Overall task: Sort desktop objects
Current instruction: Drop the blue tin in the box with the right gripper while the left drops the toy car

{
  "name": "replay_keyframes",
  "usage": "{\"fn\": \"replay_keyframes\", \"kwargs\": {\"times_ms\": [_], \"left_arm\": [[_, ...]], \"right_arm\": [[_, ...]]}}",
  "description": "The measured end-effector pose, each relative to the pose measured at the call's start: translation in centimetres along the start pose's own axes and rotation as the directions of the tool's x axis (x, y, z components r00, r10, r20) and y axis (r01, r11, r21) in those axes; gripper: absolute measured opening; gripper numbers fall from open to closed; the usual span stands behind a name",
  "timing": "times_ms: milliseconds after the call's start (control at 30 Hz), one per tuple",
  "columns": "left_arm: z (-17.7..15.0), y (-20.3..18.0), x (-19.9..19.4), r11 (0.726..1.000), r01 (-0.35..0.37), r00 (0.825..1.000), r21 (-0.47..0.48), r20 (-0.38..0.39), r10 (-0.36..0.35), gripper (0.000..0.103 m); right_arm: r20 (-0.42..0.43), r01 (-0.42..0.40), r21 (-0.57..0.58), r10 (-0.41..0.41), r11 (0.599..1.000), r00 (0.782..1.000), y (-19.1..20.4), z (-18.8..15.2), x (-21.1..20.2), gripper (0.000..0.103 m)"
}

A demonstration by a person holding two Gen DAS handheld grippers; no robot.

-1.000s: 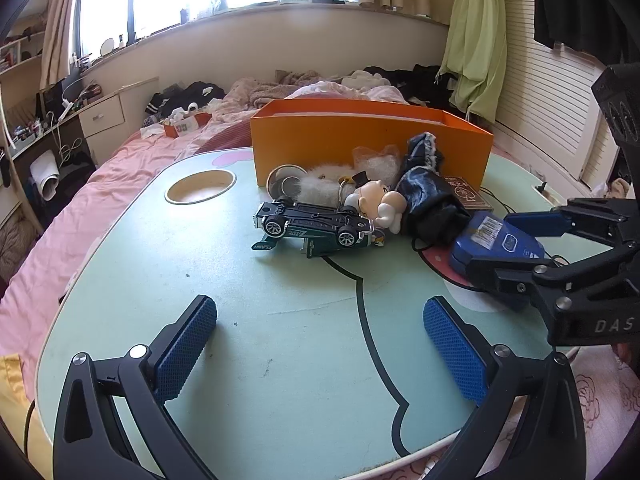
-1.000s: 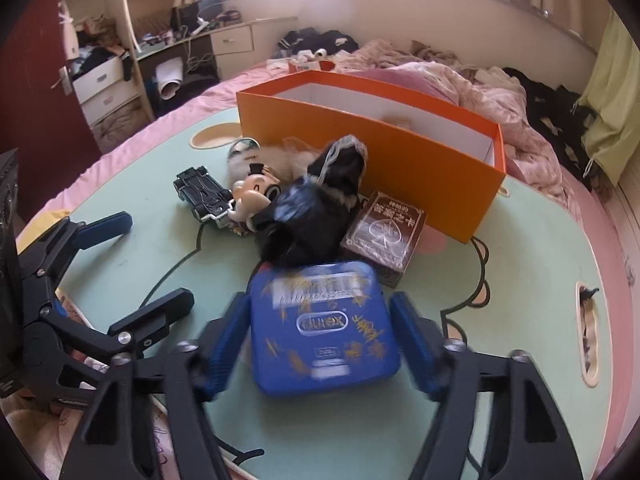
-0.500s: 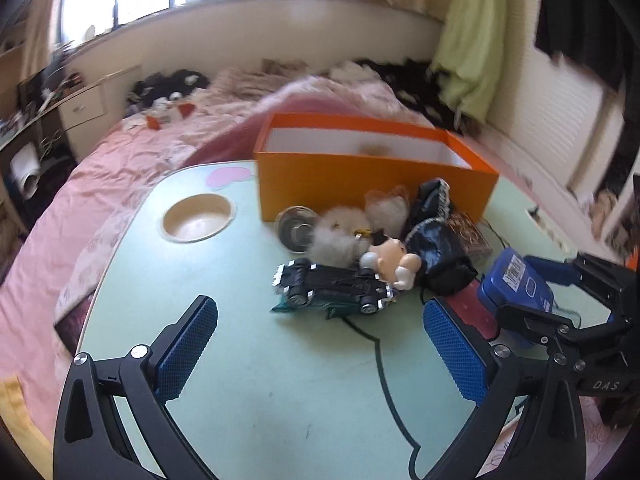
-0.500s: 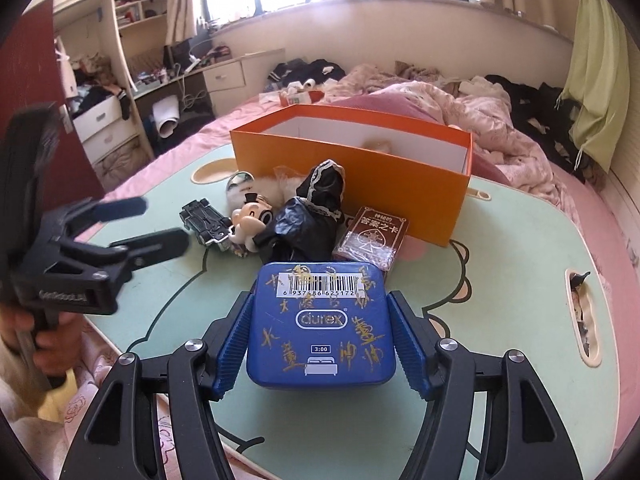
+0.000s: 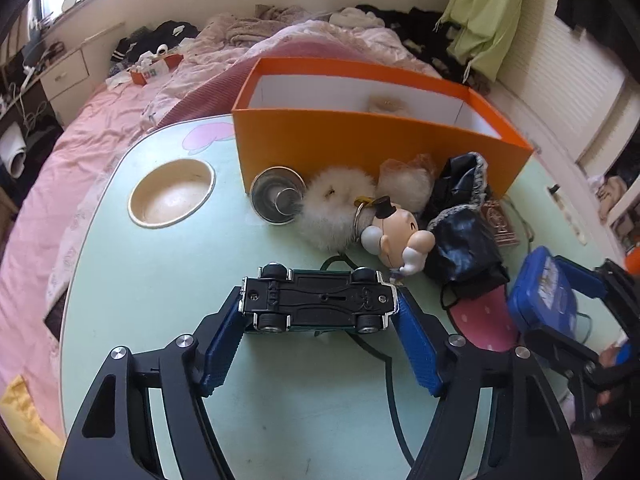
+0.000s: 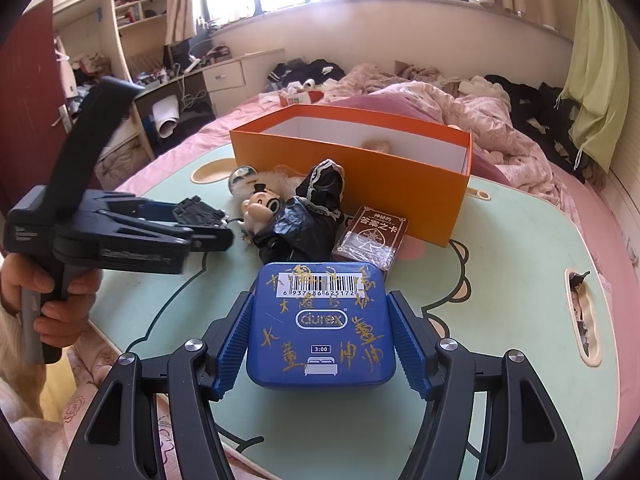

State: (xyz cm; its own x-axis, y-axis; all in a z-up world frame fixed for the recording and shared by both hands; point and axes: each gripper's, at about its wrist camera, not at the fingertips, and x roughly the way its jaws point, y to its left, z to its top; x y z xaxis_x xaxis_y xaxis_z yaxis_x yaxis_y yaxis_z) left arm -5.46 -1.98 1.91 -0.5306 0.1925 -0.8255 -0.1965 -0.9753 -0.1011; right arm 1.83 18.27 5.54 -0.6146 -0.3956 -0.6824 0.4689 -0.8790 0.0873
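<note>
A black toy car (image 5: pixel 320 300) lies upside down on the pale green table (image 5: pixel 160 280). My left gripper (image 5: pixel 320 302) is closing around it lengthwise, and its blue pads touch both bumpers. In the right wrist view the car (image 6: pixel 196 210) sits at the tips of the left gripper (image 6: pixel 208 232), which a hand holds. My right gripper (image 6: pixel 320 304) is shut on a blue tin (image 6: pixel 320 320), held above the table's near edge. The tin (image 5: pixel 540 296) also shows at the right of the left wrist view. An open orange box (image 5: pixel 360 140) stands behind the pile.
Between car and box lie a metal dish (image 5: pixel 276 196), a white fluffy toy (image 5: pixel 336 208), a cartoon figurine (image 5: pixel 396 236), a black pouch (image 5: pixel 460 236) and a brown card box (image 6: pixel 372 236). A round cup recess (image 5: pixel 172 194) is at the table's left. Pink bedding surrounds the table.
The left gripper moved forward and down over the toy car and narrowed from wide open until its pads met the car's ends. The right gripper kept the blue tin and hardly moved.
</note>
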Motion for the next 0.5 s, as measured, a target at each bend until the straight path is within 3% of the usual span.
{"fn": "replay_keyframes", "kwargs": {"times_ms": [200, 367, 500], "left_arm": [[-1.4, 2.2, -4.4, 0.998, 0.021, 0.993, -0.063, 0.114, -0.014, 0.072], [2.9, 2.2, -7.0, 0.998, 0.005, 0.974, -0.062, 0.227, 0.009, 0.072], [7.9, 0.8, -6.8, 0.998, 0.046, 0.957, -0.034, 0.289, -0.034, 0.072]], "right_arm": [[0.027, -0.007, 0.002, 0.007, 1.0, 1.0, -0.5, 0.7, -0.8, 0.066], [0.105, -0.029, 0.033, 0.026, 0.999, 0.994, -1.5, 4.4, -2.1, 0.066], [0.18, 0.0, 0.035, -0.006, 0.999, 0.984, -2.7, 9.2, -1.6, 0.066]]}}
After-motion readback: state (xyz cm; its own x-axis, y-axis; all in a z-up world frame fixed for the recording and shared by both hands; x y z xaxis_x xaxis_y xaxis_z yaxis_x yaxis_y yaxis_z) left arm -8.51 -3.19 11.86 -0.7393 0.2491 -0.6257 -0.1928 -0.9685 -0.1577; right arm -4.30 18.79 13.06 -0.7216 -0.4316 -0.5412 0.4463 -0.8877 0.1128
